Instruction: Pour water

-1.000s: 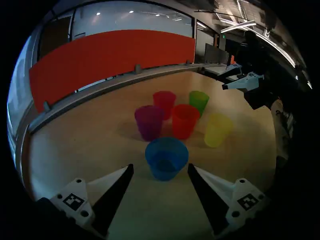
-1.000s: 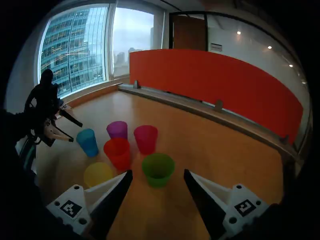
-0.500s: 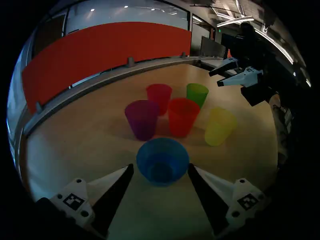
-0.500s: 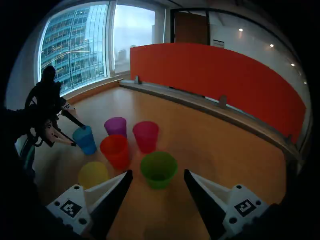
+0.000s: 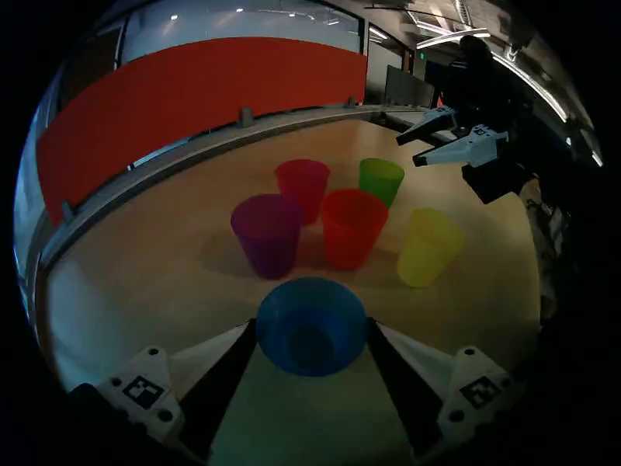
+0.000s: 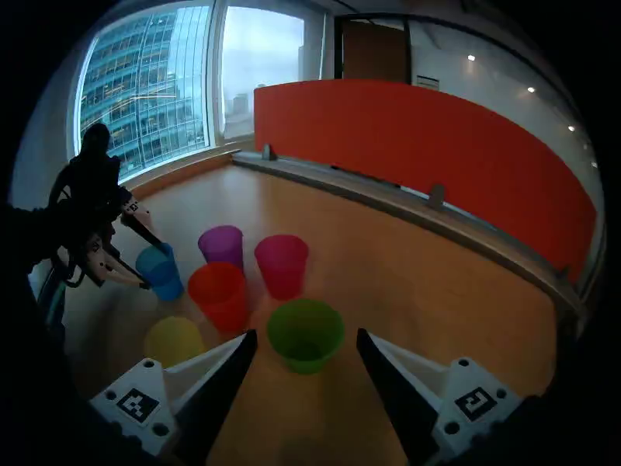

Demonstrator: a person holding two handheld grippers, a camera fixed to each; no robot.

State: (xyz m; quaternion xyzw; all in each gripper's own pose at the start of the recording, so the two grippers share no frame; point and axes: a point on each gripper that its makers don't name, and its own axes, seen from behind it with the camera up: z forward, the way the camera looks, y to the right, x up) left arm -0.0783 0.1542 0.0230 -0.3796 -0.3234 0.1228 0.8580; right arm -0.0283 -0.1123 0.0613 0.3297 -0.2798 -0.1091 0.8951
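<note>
On the tabletop (image 5: 132,311), left gripper (image 5: 310,322): jaws spread around the blue cup (image 5: 310,349), rim just beside both fingers, I can't tell if touching; purple cup (image 5: 268,233), orange cup (image 5: 353,225), yellow cup (image 5: 427,248) stand behind it; right gripper (image 6: 305,334): jaws spread, upright green cup (image 6: 307,353) between my tips, apart from both.

Long red-orange divider panel (image 5: 194,93) across upper frame, behind pale wooden tabletop (image 5: 140,272). Tall glass windows (image 6: 147,93) upper left, facing towers. Ceiling strip lights (image 5: 450,35) upper right.
</note>
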